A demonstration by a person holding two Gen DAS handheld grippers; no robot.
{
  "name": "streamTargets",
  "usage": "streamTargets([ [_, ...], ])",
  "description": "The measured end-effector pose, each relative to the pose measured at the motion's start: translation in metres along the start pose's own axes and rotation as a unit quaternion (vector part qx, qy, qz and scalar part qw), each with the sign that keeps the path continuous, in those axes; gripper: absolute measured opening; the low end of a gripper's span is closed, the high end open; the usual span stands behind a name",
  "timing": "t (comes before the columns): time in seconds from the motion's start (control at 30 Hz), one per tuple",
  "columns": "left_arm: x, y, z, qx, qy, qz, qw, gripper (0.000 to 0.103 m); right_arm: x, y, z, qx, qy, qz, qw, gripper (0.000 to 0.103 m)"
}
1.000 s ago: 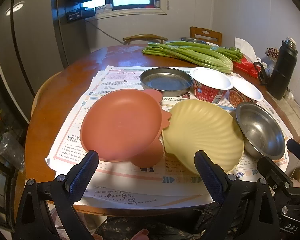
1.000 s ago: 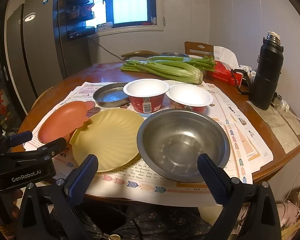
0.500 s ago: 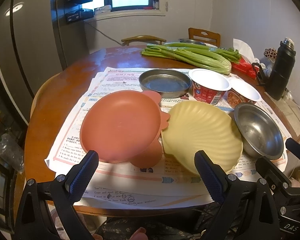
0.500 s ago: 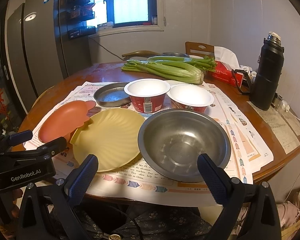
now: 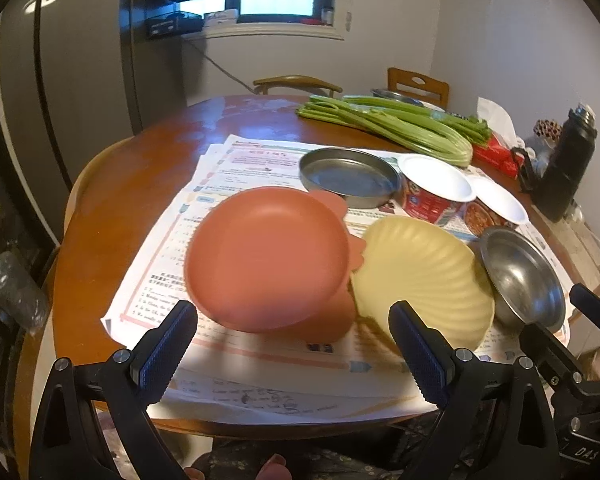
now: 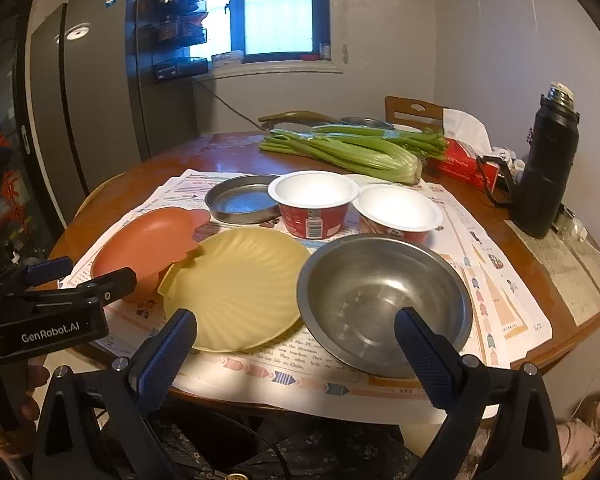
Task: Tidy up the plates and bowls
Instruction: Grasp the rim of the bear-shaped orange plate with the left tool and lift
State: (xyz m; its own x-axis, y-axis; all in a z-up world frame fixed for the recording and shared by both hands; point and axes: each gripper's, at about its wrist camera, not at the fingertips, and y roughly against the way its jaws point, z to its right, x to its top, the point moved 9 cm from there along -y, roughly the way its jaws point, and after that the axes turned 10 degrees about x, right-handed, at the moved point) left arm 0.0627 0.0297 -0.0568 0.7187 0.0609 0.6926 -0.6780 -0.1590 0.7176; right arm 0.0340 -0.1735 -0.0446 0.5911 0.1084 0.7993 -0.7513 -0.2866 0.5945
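Right wrist view: celery (image 6: pixel 352 152) and flask (image 6: pixel 548 164) lie behind the bowls.

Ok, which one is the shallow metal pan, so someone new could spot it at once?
On the round wooden table, look at the newspapers and go to their far side. The shallow metal pan sits there, just left of the two red paper cups. Unlike the deep steel bowl nearer the edge, it is flat-bottomed with a low straight wall.
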Motion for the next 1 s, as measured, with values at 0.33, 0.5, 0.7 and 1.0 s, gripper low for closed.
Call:
streamTargets([
  [0.33,0.009,-0.014,-0.041,0.006,0.042,0.012,0.999,0.096,0.028,-0.015,-0.023,0.033,0.035,-0.001,0.999,0.1],
  [0.5,0.01,-0.026,-0.055,-0.014,0.075,-0.015,0.997,0.096,0.042,-0.037,-0.042,0.058,0.055,-0.017,0.997,0.1],
  [0.7,0.017,-0.041,-0.07,-0.029,0.091,-0.024,0.9952,0.096,0.054,-0.069,-0.06,0.041,0.097,-0.03,0.994,0.098],
  [1.0,0.019,-0.072,-0.071,-0.026,0.087,-0.059,0.9941,0.096,0.059,-0.127,-0.076,0.052,0.112,-0.086,0.989,0.091],
])
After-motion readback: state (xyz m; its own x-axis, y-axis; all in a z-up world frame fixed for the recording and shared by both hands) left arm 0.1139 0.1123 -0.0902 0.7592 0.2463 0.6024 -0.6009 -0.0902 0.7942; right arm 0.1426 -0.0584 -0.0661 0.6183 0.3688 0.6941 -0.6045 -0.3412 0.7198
